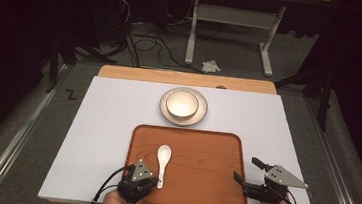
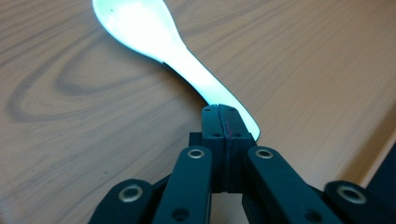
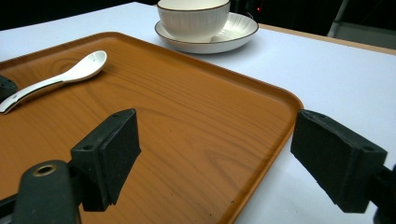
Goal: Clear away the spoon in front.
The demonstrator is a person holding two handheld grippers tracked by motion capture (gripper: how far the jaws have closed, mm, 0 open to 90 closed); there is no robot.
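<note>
A white ceramic spoon lies lengthwise on the brown wooden tray, bowl end away from me. My left gripper is at the tray's near edge. In the left gripper view its jaws are pressed flat together right over the end of the spoon's handle; the handle passes under the tips, not between them. My right gripper is open and straddles the tray's right rim, one pad over the wood and one over the white table, nothing between them.
A white ribbed bowl sits on a saucer just beyond the tray's far edge, also seen in the right gripper view. The white tabletop surrounds the tray. Cables and a table frame lie on the floor beyond.
</note>
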